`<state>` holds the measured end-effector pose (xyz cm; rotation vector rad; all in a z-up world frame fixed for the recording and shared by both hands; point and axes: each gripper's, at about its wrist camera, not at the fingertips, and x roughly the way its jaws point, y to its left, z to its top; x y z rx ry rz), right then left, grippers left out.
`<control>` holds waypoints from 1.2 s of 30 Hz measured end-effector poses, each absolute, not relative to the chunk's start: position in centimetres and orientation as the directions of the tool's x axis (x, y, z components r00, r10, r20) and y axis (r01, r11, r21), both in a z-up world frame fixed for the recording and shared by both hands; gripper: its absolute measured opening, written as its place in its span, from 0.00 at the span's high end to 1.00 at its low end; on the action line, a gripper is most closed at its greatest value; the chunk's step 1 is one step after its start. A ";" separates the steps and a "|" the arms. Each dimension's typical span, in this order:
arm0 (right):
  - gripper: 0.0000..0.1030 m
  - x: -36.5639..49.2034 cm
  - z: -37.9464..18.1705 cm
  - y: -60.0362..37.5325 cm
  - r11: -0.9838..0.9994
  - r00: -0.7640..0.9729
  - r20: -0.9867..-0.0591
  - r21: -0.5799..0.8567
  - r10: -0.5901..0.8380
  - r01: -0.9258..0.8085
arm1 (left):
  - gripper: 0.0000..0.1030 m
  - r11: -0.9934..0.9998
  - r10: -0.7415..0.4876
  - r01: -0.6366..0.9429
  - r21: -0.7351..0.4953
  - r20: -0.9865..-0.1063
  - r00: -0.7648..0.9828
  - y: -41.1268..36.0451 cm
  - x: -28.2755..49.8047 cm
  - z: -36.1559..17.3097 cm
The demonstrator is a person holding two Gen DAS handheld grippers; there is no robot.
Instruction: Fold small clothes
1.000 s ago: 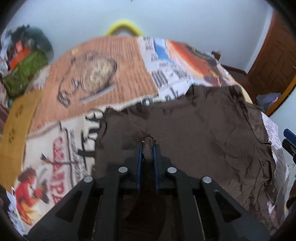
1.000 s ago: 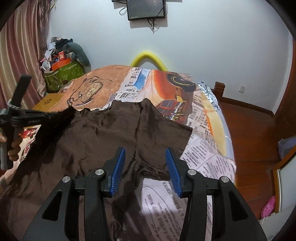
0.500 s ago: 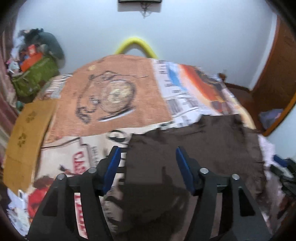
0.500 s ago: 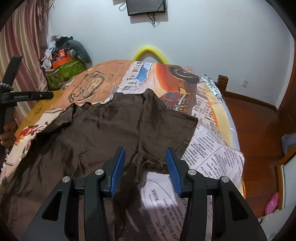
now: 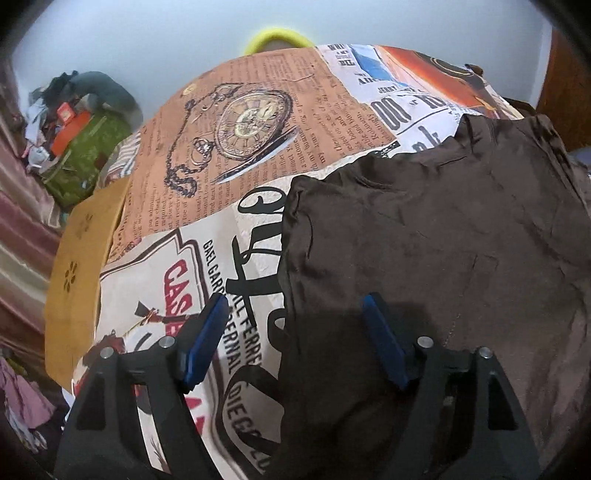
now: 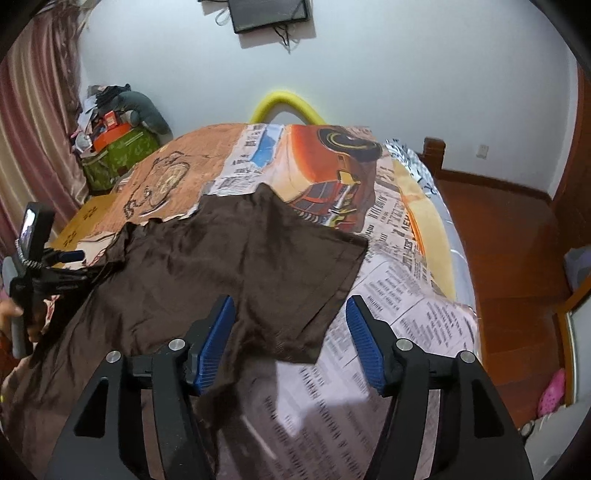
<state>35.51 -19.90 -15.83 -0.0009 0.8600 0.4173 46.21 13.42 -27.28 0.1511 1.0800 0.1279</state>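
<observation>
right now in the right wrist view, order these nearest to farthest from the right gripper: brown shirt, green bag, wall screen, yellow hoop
1. brown shirt, just ahead of the open right gripper, on the bed
2. green bag, far left, beside the bed
3. yellow hoop, at the bed's far end
4. wall screen, high on the back wall

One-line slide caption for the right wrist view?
Open right gripper hovers over the brown garment's sleeve, spread flat on a newspaper-print bedsheet.

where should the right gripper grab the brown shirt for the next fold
Probably the sleeve corner of the brown shirt lying between the open right gripper fingers. Come down from above, one finger sliding under the hem from the bedspread side: that edge lies flat, free and nearest.
</observation>
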 end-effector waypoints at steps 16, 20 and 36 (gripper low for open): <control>0.61 44.2 -19.0 -20.6 0.950 0.488 -0.828 0.158 0.276 -0.270 | 0.19 0.994 0.089 0.001 0.105 -0.850 0.520 12.4 45.0 -24.9; 0.84 43.7 -19.3 -19.9 0.953 0.505 -0.825 0.120 0.252 -0.280 | 0.19 0.996 0.081 -0.016 0.085 -0.849 0.523 12.3 44.9 -24.8; 0.96 39.7 -12.3 -14.3 0.891 0.562 -0.743 0.103 0.365 -0.443 | 0.19 0.994 0.095 -0.016 0.105 -0.805 0.585 12.7 41.4 -21.4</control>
